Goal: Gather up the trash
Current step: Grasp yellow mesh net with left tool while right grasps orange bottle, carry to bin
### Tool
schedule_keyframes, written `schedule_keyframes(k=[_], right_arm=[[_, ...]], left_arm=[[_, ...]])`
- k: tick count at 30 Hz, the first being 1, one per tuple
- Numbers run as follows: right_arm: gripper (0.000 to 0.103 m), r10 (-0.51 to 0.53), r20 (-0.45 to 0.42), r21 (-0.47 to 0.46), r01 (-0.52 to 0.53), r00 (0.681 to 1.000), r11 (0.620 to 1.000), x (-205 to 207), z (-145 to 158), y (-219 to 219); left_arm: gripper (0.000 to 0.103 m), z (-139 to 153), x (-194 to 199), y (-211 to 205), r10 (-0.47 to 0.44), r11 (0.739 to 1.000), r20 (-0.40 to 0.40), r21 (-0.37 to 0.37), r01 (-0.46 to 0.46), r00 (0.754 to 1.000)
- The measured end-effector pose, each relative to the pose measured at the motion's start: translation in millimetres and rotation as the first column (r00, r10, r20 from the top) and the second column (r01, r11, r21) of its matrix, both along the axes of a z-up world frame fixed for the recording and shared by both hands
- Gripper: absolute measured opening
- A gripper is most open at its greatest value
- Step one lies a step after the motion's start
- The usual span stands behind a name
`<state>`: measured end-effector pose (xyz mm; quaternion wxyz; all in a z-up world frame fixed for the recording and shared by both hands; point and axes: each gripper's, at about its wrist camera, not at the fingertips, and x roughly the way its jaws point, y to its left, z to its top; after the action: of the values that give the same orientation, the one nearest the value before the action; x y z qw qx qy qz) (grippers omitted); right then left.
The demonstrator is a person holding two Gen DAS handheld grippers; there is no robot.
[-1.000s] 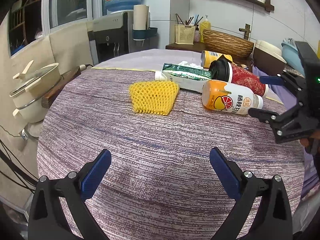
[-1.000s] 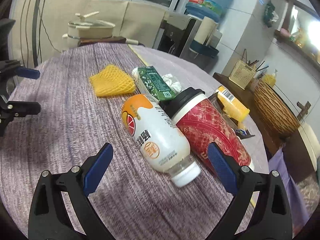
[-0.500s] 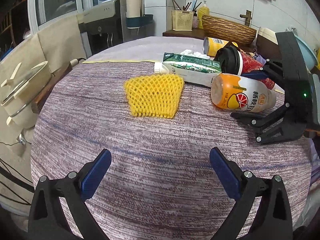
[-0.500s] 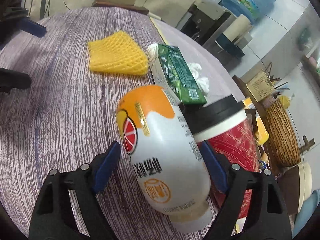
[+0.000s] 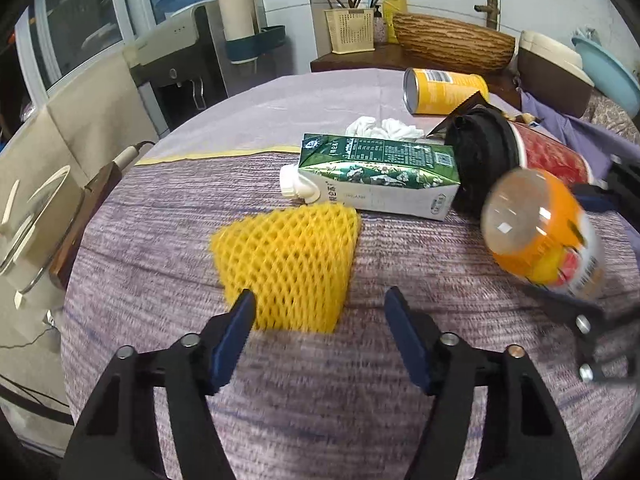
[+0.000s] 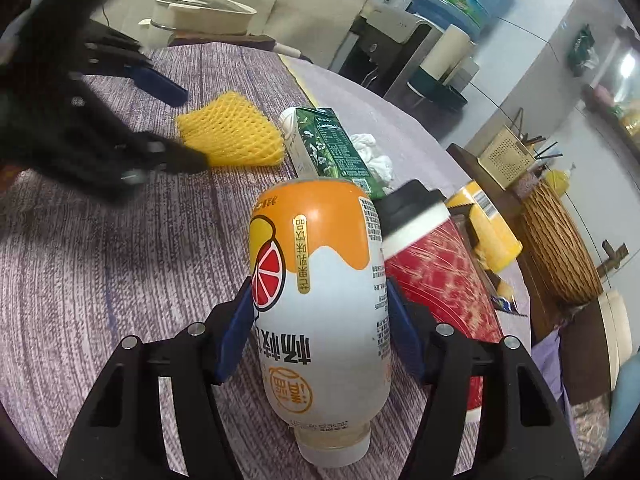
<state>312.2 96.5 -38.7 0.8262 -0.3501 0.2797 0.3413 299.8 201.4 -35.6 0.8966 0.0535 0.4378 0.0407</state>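
A yellow foam net [image 5: 292,256] lies on the purple striped tablecloth [image 5: 320,400]. My left gripper [image 5: 318,312] straddles the net's near end; its jaws are closing, the left pad at the net's edge and the right pad apart from it. An orange-and-white drink bottle [image 6: 320,280] sits cap-first between the pads of my right gripper [image 6: 320,320], whose jaws are closing with both pads against its sides. In the left wrist view the bottle [image 5: 536,232] is tipped up off the cloth. Behind lie a green carton [image 5: 380,172], a red cup with a black lid [image 5: 548,156], a yellow can [image 5: 440,90] and a crumpled tissue [image 5: 384,126].
A cream pot [image 5: 24,216] stands off the table's left edge. A water dispenser [image 5: 180,64] and a wicker basket [image 5: 452,44] on a side counter lie beyond the far edge. The round table's rim curves close on the left.
My left gripper has slid forward to the yellow net and narrowed its jaws. My right gripper has closed in around the drink bottle, which has tilted up.
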Motion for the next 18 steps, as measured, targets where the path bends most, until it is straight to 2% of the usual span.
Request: schedule_keyframes(k=[2, 5, 7, 10, 12, 15, 18], right_arm=[[0.063, -0.012, -0.004, 0.013, 0.012, 1.0, 1.0, -5.7, 0.7, -6.3], [0.063, -0.027, -0.01, 0.052, 0.027, 1.0, 0.998, -17.8, 3.6, -18.0], [0.063, -0.036, -0.008, 0.071, 0.037, 0.999, 0.997, -24.8, 5.1, -23.0], [0.063, -0.055, -0.006, 0.111, 0.056, 0.998, 0.992, -36.1, 8.9, -32.7], [0.063, -0.065, 0.003, 0.133, 0.064, 0.998, 0.989, -42.1, 10.6, -37.5], [0.063, -0.084, -0.006, 0.194, 0.084, 0.996, 0.977, -49.0, 16.4, -47.5], [0.062, -0.11, -0.007, 0.257, 0.108, 0.994, 0.96, -57.0, 24.1, -60.5]], left_arm=[[0.059, -6.4, 12.5, -2.5, 0.006, 1.0, -0.024, 0.019, -0.006, 1.0], [0.048, -17.4, 26.4, -2.8, 0.038, 0.999, -0.059, 0.04, -0.036, 0.998], [0.044, -19.2, 28.6, 0.3, 0.058, 0.998, -0.051, 0.043, -0.056, 0.997], [0.028, -17.6, 25.1, 1.0, 0.072, 0.996, -0.035, 0.062, -0.069, 0.997], [0.012, -13.9, 19.0, 3.5, 0.078, 0.996, -0.017, 0.034, -0.077, 0.997], [0.012, -4.9, 4.0, 8.9, 0.1, 0.995, 0.016, -0.024, -0.099, 0.995], [0.011, 8.6, -20.7, 11.1, 0.114, 0.993, 0.077, -0.05, -0.111, 0.99]])
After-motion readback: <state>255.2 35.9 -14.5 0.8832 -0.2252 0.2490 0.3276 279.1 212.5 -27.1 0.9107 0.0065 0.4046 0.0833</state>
